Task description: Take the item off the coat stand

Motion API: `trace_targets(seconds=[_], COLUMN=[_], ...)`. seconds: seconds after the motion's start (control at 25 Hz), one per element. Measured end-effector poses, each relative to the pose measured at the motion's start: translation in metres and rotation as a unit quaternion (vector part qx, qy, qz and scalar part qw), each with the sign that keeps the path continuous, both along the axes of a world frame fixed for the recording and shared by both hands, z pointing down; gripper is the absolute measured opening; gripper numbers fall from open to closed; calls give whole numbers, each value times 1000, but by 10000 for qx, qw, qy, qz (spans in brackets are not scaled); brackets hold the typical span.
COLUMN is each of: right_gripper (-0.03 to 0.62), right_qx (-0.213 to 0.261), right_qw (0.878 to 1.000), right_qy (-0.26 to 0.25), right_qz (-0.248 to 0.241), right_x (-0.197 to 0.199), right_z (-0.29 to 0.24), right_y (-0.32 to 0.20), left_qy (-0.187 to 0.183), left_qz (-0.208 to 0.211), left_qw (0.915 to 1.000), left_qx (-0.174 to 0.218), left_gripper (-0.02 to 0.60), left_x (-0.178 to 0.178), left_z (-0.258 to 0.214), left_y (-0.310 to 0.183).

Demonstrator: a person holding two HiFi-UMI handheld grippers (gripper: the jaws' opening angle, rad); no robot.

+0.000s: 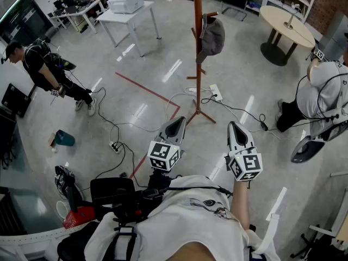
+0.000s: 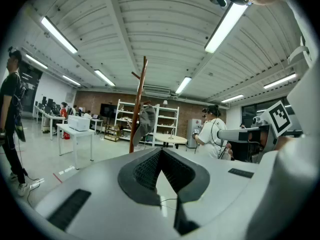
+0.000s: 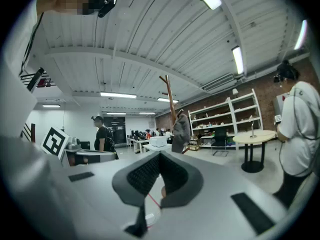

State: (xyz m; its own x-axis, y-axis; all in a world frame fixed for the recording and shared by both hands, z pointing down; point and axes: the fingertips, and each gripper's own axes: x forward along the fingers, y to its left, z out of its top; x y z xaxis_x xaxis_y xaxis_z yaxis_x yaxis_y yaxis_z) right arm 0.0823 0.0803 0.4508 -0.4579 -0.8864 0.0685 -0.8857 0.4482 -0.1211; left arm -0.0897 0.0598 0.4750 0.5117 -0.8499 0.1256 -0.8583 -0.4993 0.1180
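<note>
A brown wooden coat stand (image 1: 198, 64) rises from the grey floor ahead of me. A grey cap (image 1: 211, 38) hangs from a peg on its right side. The left gripper view shows the stand (image 2: 138, 109) and cap (image 2: 145, 121) far off beyond the jaws. So does the right gripper view, with the stand (image 3: 170, 91) and cap (image 3: 181, 130). My left gripper (image 1: 175, 125) and right gripper (image 1: 235, 128) are held side by side in front of my chest, well short of the stand. Both are shut and hold nothing.
Cables and a power strip (image 1: 216, 93) lie around the stand's feet. A white table with a printer (image 1: 128, 12) stands far left and a round table (image 1: 285, 20) far right. One person (image 1: 43, 64) stands at the left, another (image 1: 321, 91) at the right.
</note>
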Motion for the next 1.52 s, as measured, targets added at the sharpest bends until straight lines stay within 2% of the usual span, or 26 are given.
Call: trace_targets(seconds=[0.4,0.6,0.76,0.88,1.08,1.28,1.52], right_gripper=[3,3,3,3,3,3,3], right_qx=[-12,-39,-53,-263,-443,-477,-476], right_qw=[9999,9997,9988,9970,9957,9967,9972], right_qy=[62,-26,-84,-54,-180,-245,-327], right_qz=[-149,-251,-483,-732,-798,-613,-475], right_x=[16,27,31,27,20,6,-31], right_z=[4,7,10,21,32,36,30], right_y=[-2,-4,-7,-8,-33,-79,-133], left_qy=[-48,-69,-100,-98,-88,-72,-11], left_qz=[82,-5,-93,-146,-214,-130,61], left_qw=[9999,9999,9996,9992,9983,9991,9995], left_qx=[-57,-126,-231,-352,-528,-388,-300], left_gripper=[-8,-8,-6,-8,-8,-8,-7], left_x=[34,46,57,61,53,36,12], left_z=[4,8,16,24,39,33,19], left_y=[1,-2,-4,0,-17,-60,-122])
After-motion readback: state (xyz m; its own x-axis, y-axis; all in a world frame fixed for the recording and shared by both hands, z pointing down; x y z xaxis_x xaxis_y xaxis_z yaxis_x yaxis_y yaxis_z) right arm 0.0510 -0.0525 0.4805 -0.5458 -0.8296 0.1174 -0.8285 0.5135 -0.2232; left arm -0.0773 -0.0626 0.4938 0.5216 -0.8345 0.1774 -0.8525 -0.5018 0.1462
